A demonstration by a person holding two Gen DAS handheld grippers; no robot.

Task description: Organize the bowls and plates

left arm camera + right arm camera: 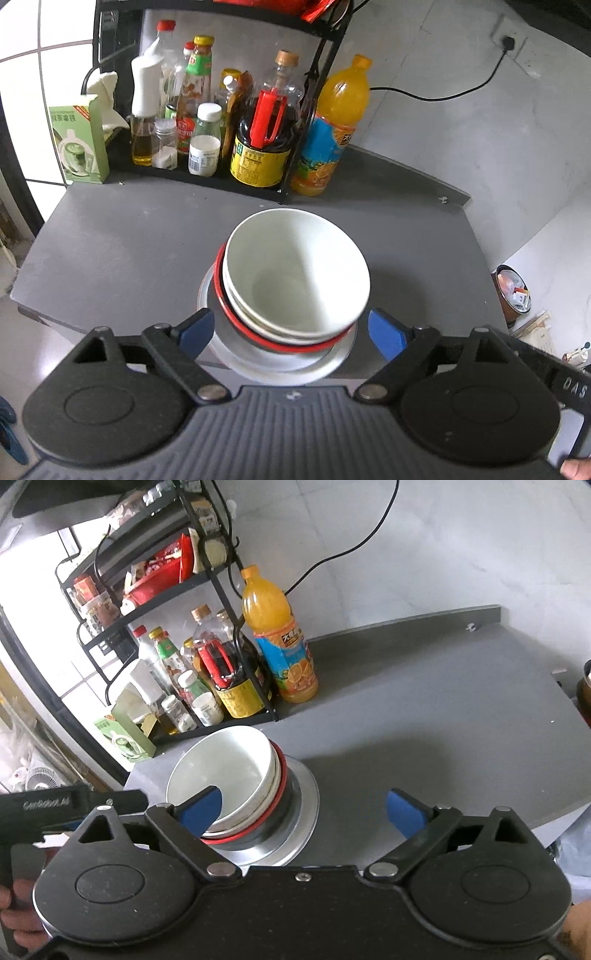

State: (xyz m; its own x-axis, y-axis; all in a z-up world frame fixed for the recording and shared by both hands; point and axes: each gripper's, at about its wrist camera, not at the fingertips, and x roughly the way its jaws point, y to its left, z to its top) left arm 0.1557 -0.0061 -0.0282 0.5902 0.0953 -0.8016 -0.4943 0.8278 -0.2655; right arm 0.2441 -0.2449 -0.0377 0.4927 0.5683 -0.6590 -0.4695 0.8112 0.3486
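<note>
The stack of bowls (295,288) stands near the front edge of a dark grey counter (122,243), seen first from the left wrist camera. A white bowl (299,266) is on top, with its mouth up and leaning a little to one side; under it sits another white bowl, then a dark bowl with a red rim (236,325), and all rest on a white plate (277,365) that lies flat. The stack has no long axis; it rises straight from the plate. The left gripper (291,330) has its jaws wide apart, one blue pad at each side of the stack, and I cannot tell if a pad touches it. At the back of the counter a black wire rack (317,96) holds sauce and oil bottles. An orange juice bottle (332,129) stands just beside the rack, against a grey wall (461,122) with a socket and a black cable.

In the right wrist view the same stack (236,782) is at the left, close to the corner of the counter (424,746). The right gripper (306,812) is also wide open and holds nothing; its left pad (201,810) is in front of the top bowl, and its right pad is over bare counter. The juice bottle (280,638) and the rack (218,572) are behind, well apart from the stack. A window with bright light is at the far left.
</note>
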